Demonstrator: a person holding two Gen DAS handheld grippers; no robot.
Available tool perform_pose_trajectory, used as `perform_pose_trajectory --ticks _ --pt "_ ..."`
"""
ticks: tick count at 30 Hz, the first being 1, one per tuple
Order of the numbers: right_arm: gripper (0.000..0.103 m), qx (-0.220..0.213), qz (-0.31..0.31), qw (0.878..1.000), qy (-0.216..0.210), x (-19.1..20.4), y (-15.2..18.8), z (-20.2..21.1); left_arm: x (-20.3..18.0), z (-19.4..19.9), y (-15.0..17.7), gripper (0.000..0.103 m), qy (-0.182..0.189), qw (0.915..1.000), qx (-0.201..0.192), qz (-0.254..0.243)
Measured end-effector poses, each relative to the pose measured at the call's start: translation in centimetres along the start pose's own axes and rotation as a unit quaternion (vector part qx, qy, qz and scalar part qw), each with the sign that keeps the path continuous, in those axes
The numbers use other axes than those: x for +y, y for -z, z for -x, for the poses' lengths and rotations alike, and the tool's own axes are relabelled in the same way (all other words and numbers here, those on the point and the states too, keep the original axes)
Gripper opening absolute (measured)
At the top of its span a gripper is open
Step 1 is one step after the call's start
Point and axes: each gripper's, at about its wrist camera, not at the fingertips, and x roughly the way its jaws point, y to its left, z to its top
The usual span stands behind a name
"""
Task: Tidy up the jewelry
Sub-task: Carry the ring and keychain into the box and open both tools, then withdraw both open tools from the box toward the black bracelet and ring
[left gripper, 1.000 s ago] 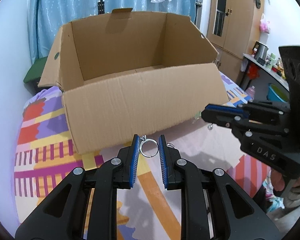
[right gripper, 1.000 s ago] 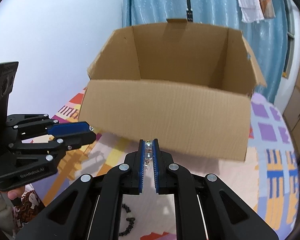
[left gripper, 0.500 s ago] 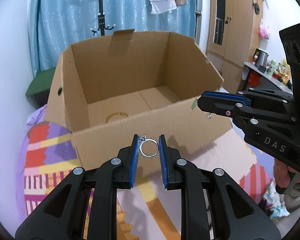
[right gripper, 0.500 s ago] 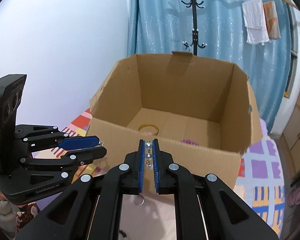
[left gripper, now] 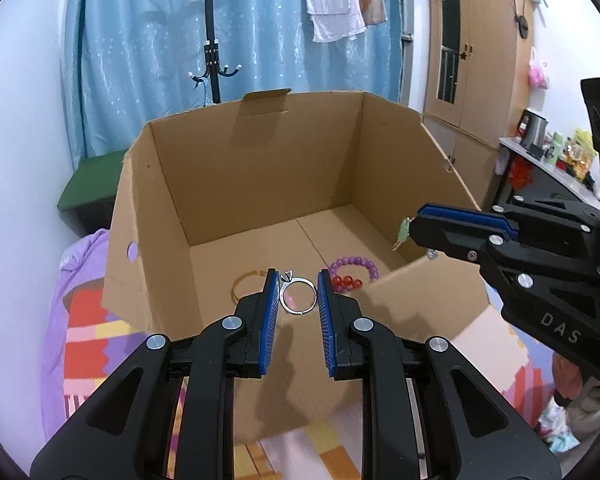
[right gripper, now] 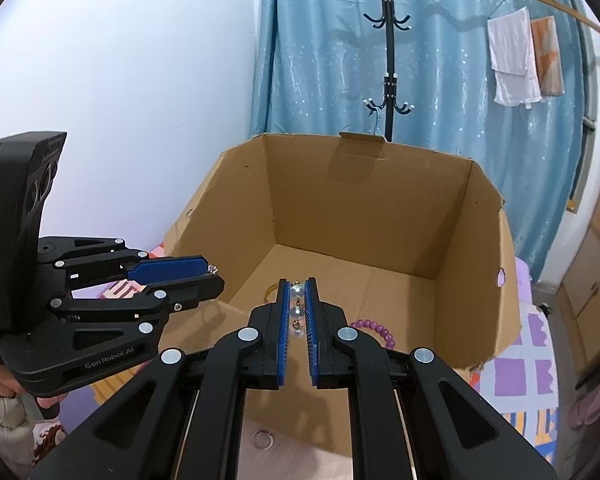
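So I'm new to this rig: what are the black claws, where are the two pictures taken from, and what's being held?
No robot here: a person holds one pair of black tongs in each hand, each with a wide-angle camera looking along its fingers. One picture is from the left tongs, the other from the right tongs; each also shows the other pair. The left tongs pinch a silver ring with a stone. The right tongs pinch a pearl-like beaded piece. Both hang at the near wall of an open cardboard box on a colourful cloth. Already inside lie a gold bangle, a purple bead bracelet and red beads.
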Motion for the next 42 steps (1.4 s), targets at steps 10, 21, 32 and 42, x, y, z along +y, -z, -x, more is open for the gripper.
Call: perform_pose_trajectory --ticks 10,21,32,42 --pt "0.008 0.019 -0.023 0.999 0.019 -1.7 -0.2 -3.6 1.8 -4.3 -1.3 0.019 -0.007 0.9995 0.025 0.014" --pt "0.008 0.031 -0.034 0.999 0.017 -2.6 0.0 -5.5 2.4 -6.6 -0.9 0.020 -0.015 0.9991 0.038 0.014" --pt "0.038 0.019 -0.046 0.999 0.014 -2.9 0.1 -4.6 2.6 -5.5 -1.4 0.083 -0.029 0.9993 0.016 0.018" --pt "0.038 0.014 -0.039 0.999 0.019 -2.4 0.1 -2.6 1.5 -3.2 -1.0 0.081 -0.022 0.9996 0.012 0.008"
